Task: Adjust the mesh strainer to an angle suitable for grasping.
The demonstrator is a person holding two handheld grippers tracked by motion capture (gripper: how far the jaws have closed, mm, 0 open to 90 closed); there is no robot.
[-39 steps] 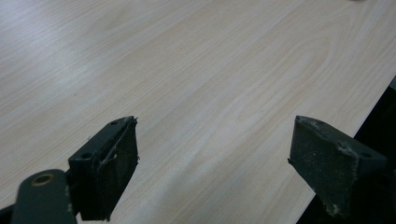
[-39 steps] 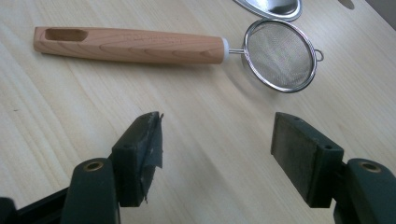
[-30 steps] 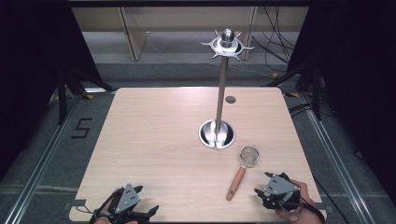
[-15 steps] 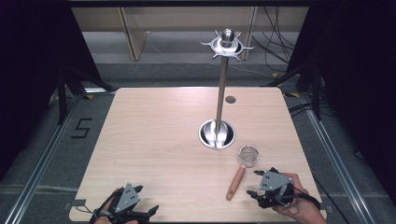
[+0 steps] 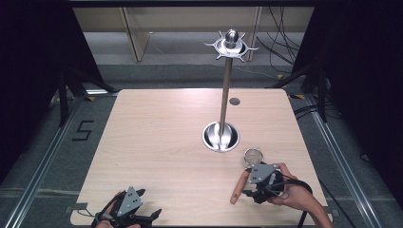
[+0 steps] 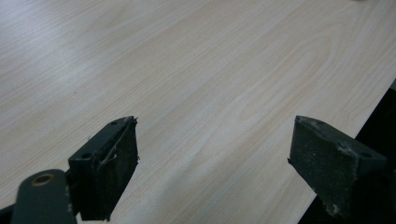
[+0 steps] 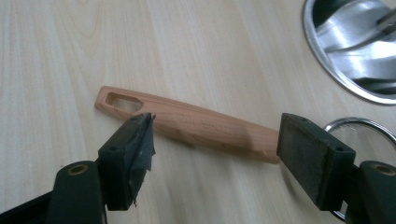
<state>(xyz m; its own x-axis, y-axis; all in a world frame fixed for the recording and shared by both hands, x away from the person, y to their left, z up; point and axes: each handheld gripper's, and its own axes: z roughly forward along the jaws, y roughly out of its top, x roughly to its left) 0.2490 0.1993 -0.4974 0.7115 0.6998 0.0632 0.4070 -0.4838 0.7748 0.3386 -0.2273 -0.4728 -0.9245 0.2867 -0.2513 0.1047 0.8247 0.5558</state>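
The right gripper [image 7: 215,154] hangs over the strainer's wooden handle [image 7: 187,123] — jaws just opened wide, handle lying loose between them on the table [image 5: 157,137]. The left gripper [image 6: 215,172] rests spread at the near edge — nothing between its jaws.

Small strainer [image 5: 243,176] lying flat on the table
Wooden handle [image 7: 187,123] with a slotted end, round wire-mesh bowl [image 5: 253,155] just beside the steel stand's base
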